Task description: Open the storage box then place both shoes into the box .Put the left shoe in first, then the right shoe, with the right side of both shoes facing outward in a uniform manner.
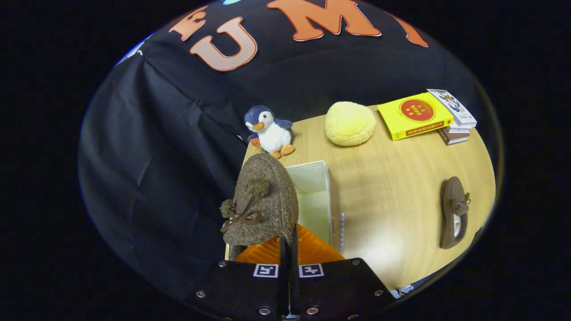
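above the open storage box (312, 196) at the worktop (392, 200) edge, the claw (289, 243) is closed on the heel of a brown shoe (263, 203), toe pointing away, bow uppermost. the box's orange lid (308, 249) hangs open beneath. the second shoe (455, 211) lies well apart on the worktop. risk: the thin heel pinch may let the shoe twist or drop outside the box. book (415, 115) cover writing too small to read.

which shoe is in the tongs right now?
The shoe with the pom-pom bow, held toe-up by the tongs over the open storage box. The other shoe lies on the table, far off beside the books.
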`<control>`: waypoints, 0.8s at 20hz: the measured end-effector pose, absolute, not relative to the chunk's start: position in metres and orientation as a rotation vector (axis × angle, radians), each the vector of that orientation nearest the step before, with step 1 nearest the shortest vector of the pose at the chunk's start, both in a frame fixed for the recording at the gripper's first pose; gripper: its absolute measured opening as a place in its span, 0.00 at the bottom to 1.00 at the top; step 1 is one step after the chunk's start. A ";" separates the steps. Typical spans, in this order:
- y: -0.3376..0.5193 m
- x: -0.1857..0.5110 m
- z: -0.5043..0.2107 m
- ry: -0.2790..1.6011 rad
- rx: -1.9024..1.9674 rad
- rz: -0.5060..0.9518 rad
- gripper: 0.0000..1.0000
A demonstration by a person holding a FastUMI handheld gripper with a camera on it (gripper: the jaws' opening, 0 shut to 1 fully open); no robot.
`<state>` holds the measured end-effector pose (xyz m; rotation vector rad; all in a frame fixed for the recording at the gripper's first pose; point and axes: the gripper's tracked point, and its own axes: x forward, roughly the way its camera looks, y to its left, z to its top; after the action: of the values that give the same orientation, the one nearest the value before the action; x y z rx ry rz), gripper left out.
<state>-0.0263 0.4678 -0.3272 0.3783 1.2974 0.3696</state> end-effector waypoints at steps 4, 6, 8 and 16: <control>0.500 -0.034 -0.358 1.359 0.363 0.327 0.03; 0.510 -0.041 -0.379 1.399 0.346 0.299 0.03; 0.517 -0.049 -0.397 1.436 0.320 0.282 0.03; 0.538 -0.070 -0.462 1.573 0.250 0.252 0.05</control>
<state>-0.0705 0.5385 -0.4616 0.2499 1.5727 0.2518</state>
